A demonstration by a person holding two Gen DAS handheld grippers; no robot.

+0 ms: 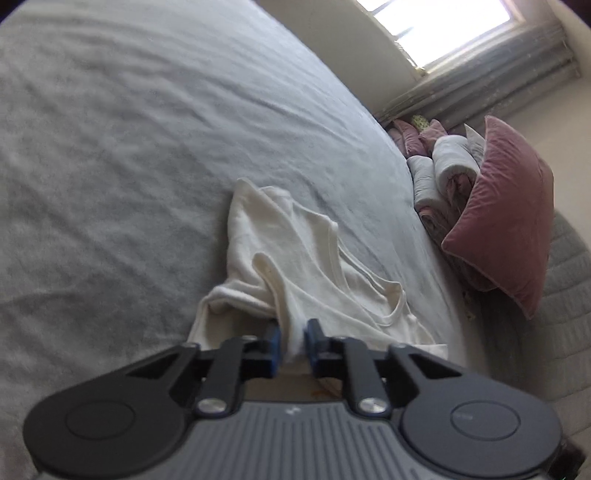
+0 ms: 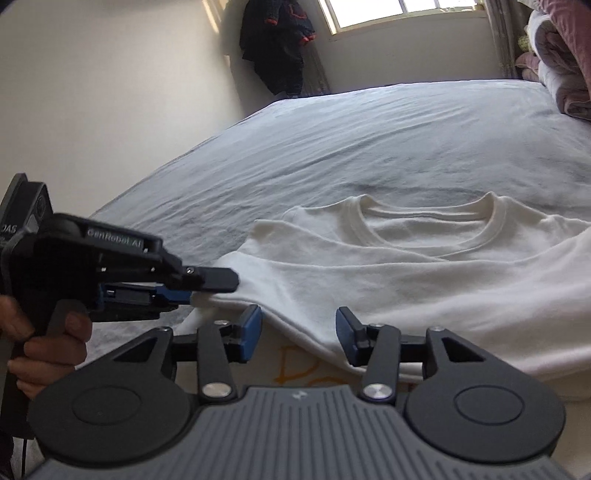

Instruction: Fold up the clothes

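Note:
A white T-shirt [image 1: 295,258] lies on the grey bed sheet [image 1: 147,147], bunched into folds in the left wrist view. My left gripper [image 1: 293,336] is shut on a bunch of its cloth, with fabric pinched between the blue pads. The right wrist view shows the shirt [image 2: 406,280] with its round collar facing up on the sheet [image 2: 369,140]. There the left gripper [image 2: 210,291], held by a hand [image 2: 44,332], clamps the shirt's left edge. My right gripper [image 2: 299,332] stands open at the shirt's near hem, with its pads clear of the cloth.
A pink pillow [image 1: 506,221] and rolled quilts [image 1: 443,166] are piled at the bed's head, the same pile [image 2: 561,55] showing at the right. A dark coat [image 2: 280,44] hangs in the far corner beside a window [image 2: 399,11]. The near bed edge runs just under the grippers.

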